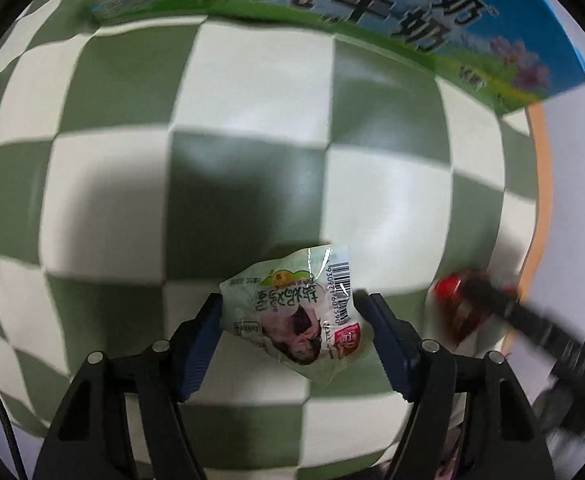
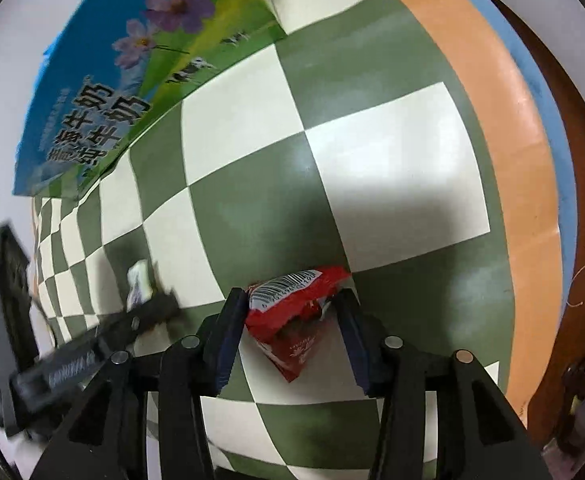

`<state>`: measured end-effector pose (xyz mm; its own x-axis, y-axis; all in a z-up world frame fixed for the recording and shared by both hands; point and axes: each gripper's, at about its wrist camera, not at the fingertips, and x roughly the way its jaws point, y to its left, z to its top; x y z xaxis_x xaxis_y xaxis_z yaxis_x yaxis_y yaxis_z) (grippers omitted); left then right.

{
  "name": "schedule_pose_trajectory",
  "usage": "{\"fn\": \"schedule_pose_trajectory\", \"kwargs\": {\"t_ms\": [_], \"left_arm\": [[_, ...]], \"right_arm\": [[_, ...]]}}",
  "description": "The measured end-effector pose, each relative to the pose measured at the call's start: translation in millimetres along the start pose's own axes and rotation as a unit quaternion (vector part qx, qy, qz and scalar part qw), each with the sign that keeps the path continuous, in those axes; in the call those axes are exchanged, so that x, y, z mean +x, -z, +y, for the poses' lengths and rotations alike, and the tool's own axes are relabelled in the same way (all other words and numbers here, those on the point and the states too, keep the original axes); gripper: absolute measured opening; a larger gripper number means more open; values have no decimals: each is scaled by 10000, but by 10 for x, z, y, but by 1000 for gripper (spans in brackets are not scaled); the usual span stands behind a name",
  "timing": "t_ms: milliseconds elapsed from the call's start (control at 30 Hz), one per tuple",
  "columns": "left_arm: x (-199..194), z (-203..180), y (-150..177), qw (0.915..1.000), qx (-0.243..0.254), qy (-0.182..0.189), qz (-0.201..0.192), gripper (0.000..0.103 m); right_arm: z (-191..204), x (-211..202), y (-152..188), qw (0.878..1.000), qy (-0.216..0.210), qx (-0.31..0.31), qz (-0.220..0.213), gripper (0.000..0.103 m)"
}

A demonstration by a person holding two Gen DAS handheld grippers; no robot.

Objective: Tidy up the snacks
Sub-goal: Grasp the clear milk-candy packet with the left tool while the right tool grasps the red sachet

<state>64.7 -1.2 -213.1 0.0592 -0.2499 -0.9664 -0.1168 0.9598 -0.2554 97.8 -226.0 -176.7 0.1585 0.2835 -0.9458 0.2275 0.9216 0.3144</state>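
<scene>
My left gripper (image 1: 288, 304) is shut on a pale green snack packet (image 1: 296, 312) with a barcode, held above the checkered cloth (image 1: 252, 140). My right gripper (image 2: 290, 304) is shut on a red snack packet (image 2: 292, 320) with a barcode, also above the cloth. In the left wrist view the right gripper and its red packet (image 1: 452, 296) show blurred at the right. In the right wrist view the left gripper and its pale packet (image 2: 138, 280) show blurred at the left.
A blue and green milk carton box (image 1: 372, 8) stands at the far edge of the cloth; it also shows in the right wrist view (image 2: 124, 80). An orange table rim (image 2: 504, 120) borders the cloth on the right.
</scene>
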Motion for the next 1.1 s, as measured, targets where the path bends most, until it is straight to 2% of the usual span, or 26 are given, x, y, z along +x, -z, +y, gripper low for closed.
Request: {"fn": "schedule_pose_trajectory", "kwargs": {"t_ms": [100, 233, 367, 400, 533, 733, 833, 900, 1000, 1100], "left_arm": [[-29, 126, 232, 9996, 99, -223, 106, 69], [-20, 241, 407, 9990, 121, -391, 184, 69], [70, 210, 408, 9984, 169, -514, 187, 70], [109, 39, 380, 9982, 172, -530, 204, 71], [174, 25, 333, 9977, 188, -598, 252, 71], [211, -64, 214, 9976, 190, -625, 219, 70], [227, -116, 274, 9973, 234, -682, 113, 69], [171, -152, 293, 9977, 224, -643, 39, 69], [9, 56, 419, 9982, 235, -545, -33, 69], [-157, -22, 403, 9986, 272, -440, -104, 69]], "right_arm": [[55, 25, 54, 9999, 61, -96, -40, 46], [145, 49, 235, 9990, 80, -379, 218, 44], [217, 110, 472, 9968, 143, -653, 440, 44], [228, 134, 511, 9966, 166, -675, 445, 44], [232, 221, 544, 9971, 215, -596, 431, 44], [219, 304, 517, 9980, 249, -417, 407, 45], [230, 314, 515, 9984, 279, -344, 344, 44], [252, 274, 528, 9984, 290, -401, 265, 42], [269, 197, 550, 9984, 243, -463, 214, 41], [278, 77, 557, 9988, 87, -457, 171, 41]]}}
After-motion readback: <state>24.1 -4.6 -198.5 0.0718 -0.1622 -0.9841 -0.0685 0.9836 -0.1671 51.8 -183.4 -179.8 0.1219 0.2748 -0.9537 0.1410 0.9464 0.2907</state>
